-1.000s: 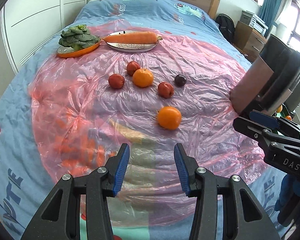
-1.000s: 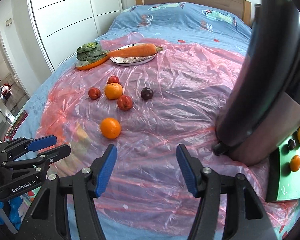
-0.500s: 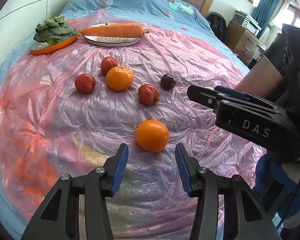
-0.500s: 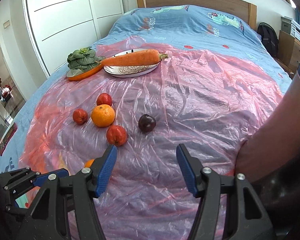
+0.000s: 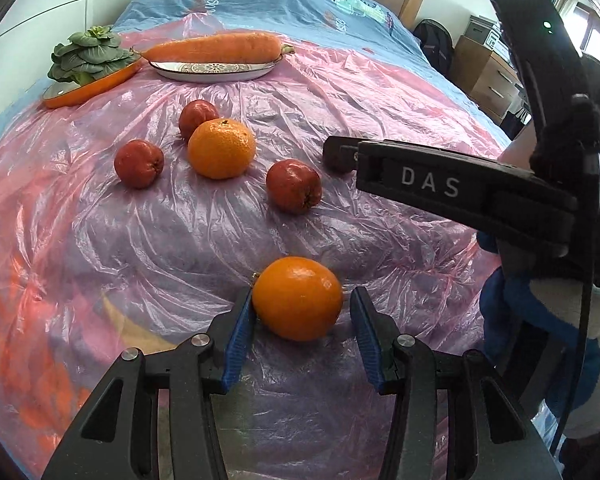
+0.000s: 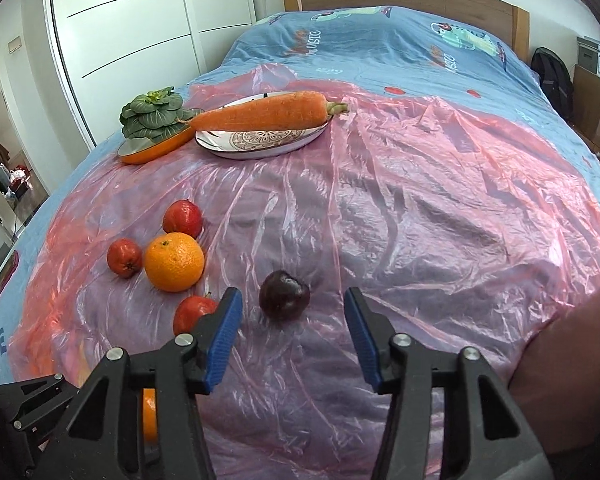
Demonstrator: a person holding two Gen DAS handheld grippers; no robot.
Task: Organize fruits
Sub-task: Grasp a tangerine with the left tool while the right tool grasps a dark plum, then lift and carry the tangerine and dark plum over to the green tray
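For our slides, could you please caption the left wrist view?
Open left gripper straddling an orange on the pink plastic sheet, jaws not yet closed.

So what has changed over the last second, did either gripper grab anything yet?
Not yet. The left gripper moved forward and now brackets the near orange, jaws open. The right gripper advanced to the dark plum, which sits ahead of its open fingers. The other orange, red fruits, carrot and greens lie where they were.
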